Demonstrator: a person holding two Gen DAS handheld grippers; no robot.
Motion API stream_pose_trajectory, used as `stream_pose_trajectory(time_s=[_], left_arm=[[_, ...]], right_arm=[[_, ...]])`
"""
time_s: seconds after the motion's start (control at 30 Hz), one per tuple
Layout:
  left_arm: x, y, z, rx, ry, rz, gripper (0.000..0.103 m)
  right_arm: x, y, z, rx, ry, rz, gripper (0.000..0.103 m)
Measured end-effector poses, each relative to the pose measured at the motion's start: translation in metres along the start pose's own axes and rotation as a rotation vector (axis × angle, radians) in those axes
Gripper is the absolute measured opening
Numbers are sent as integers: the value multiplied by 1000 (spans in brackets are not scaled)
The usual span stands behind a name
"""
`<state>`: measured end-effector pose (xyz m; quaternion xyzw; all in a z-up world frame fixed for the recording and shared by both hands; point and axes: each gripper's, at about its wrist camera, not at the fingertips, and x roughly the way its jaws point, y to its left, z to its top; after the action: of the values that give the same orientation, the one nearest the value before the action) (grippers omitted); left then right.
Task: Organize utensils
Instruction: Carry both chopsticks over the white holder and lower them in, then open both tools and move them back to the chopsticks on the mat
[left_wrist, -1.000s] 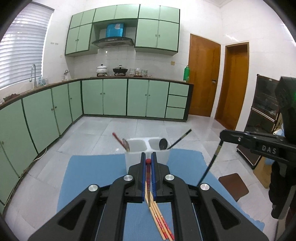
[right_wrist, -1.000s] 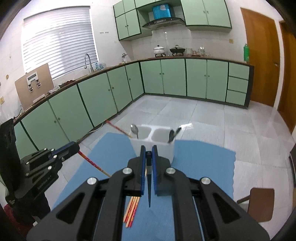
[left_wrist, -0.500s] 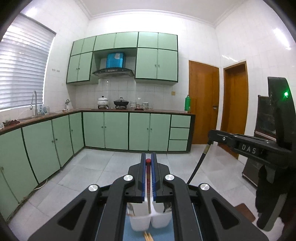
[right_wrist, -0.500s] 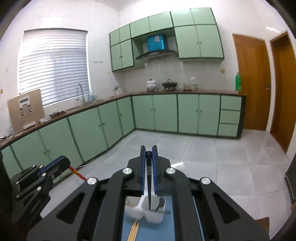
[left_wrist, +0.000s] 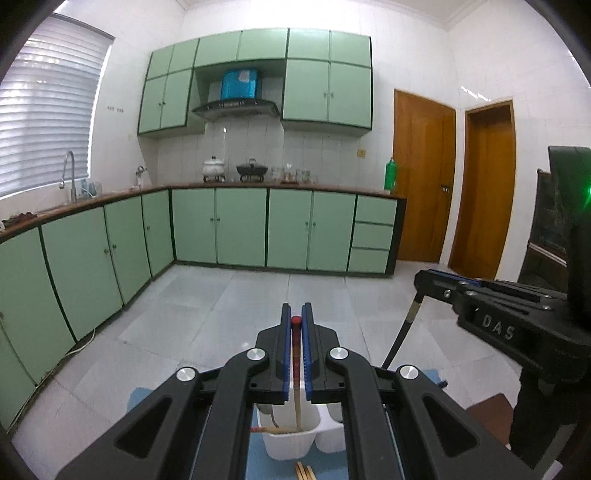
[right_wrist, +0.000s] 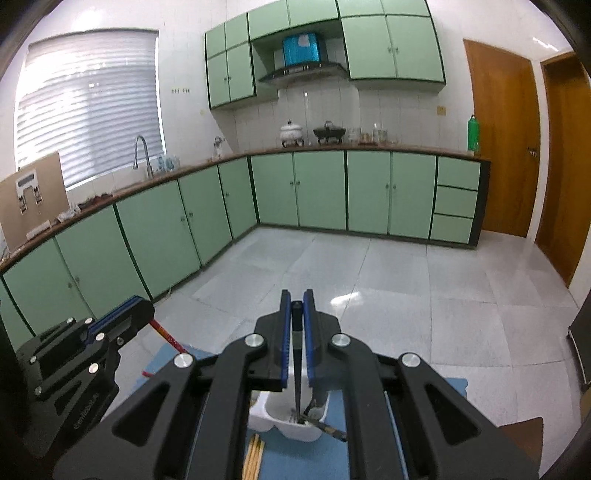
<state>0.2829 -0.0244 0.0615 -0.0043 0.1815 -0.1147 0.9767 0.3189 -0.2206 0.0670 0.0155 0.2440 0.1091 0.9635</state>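
I see green cabinets (left_wrist: 240, 227) under a wooden countertop, a white pot (left_wrist: 213, 168) and black pot (left_wrist: 252, 170), a green bottle (left_wrist: 390, 174), two wooden doors (left_wrist: 423, 181).

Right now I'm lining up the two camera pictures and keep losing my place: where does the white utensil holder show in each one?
Left wrist view: the white utensil holder sits at bottom centre, under the left hand-held gripper, partly hidden by it.
Right wrist view: the holder is again at bottom centre, below the right hand-held gripper.
Shared landmark: the blue mat beneath the holder, with loose chopsticks lying on it.
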Motion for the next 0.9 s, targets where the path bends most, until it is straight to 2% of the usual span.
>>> stream_pose_trajectory(time_s=[0.07, 0.1, 0.17, 0.2, 0.3, 0.47, 0.6, 0.67, 0.73, 0.9], left_arm=[[2, 1, -4, -3, 21, -1, 7], [2, 3, -5, -8, 26, 0, 8], [-3, 7, -6, -17, 24, -6, 13], [-6, 7, -6, -16, 18, -5, 15], [-20, 9, -6, -5, -1, 8, 31], [-53, 10, -18, -12, -34, 20, 54], [-82, 9, -48, -4, -48, 37, 67], [-92, 10, -65, -8, -37, 43, 72], [-100, 14, -87, -21, -10, 48, 73], [-109, 22, -153, -70, 110, 81, 74]], right_arm=[[4, 0, -7, -4, 26, 1, 7], [2, 2, -10, -4, 26, -4, 10], [-5, -1, -13, 0, 10, -15, 32], [-6, -4, -13, 3, 3, -20, 35], [-24, -12, -16, 11, -24, -44, 41], [-60, -23, -37, 5, -79, -91, 67], [-88, -28, -70, -2, -102, -109, 87], [-100, -28, -97, 1, -93, -107, 89], [-107, -28, -122, 2, -67, -100, 91], [-111, -19, -193, 40, 36, -88, 91]])
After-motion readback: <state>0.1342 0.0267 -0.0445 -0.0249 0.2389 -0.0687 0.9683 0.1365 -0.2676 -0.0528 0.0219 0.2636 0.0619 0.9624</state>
